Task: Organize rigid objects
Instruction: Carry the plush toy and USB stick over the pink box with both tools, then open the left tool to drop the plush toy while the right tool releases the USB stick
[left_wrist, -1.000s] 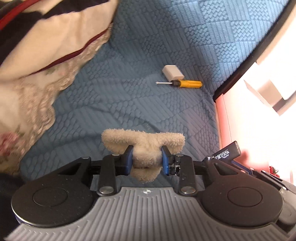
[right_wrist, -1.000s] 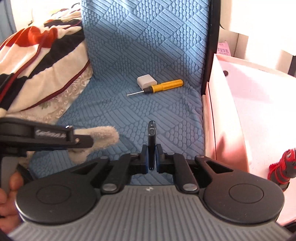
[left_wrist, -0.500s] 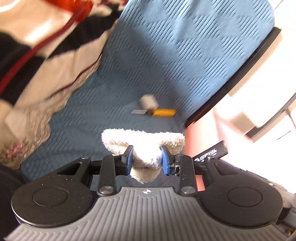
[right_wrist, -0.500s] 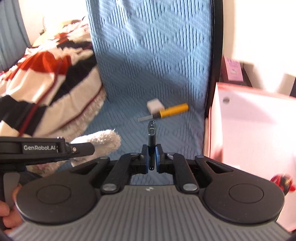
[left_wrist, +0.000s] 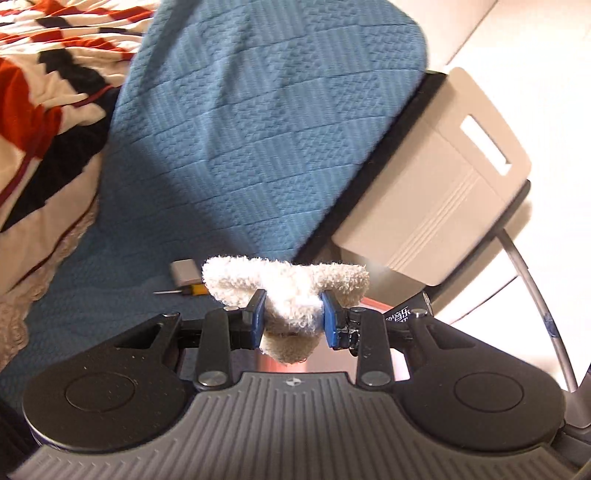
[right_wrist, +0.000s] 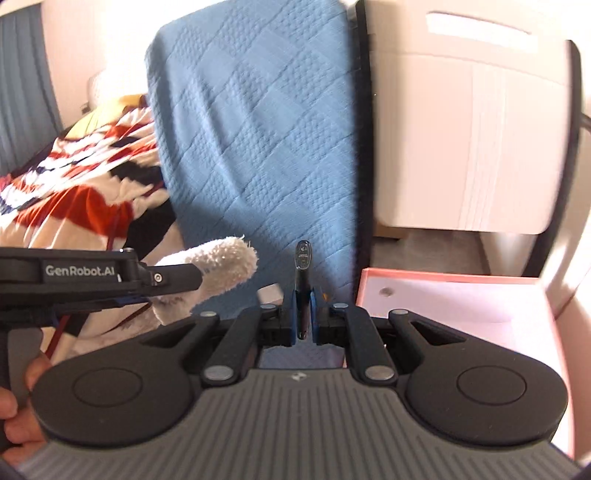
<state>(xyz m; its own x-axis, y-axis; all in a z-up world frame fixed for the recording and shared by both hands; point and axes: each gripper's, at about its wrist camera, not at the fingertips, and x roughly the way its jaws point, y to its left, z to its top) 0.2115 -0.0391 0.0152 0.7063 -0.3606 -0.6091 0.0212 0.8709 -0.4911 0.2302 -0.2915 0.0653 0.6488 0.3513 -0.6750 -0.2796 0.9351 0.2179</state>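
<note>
My left gripper (left_wrist: 293, 319) is shut on a cream fuzzy plush piece (left_wrist: 288, 284) and holds it above the blue quilted bed cover (left_wrist: 258, 129). Behind it lie a small white block (left_wrist: 183, 271) and a yellow-handled screwdriver (left_wrist: 184, 291), mostly hidden by the plush. My right gripper (right_wrist: 303, 314) is shut on a thin black car-key-like object (right_wrist: 303, 266) that stands upright between the pads. The left gripper (right_wrist: 122, 280) with the plush (right_wrist: 221, 266) shows at the left of the right wrist view.
A pink open box (right_wrist: 461, 306) sits right of the bed edge. A beige chair back (left_wrist: 436, 199) stands beyond the bed; it also shows in the right wrist view (right_wrist: 469, 140). A red, black and white blanket (left_wrist: 40, 103) lies at the left.
Both grippers have lifted and tilted up; the view now shows the chair and far bed end. The block and screwdriver sank low in view. Both grips are unchanged.
</note>
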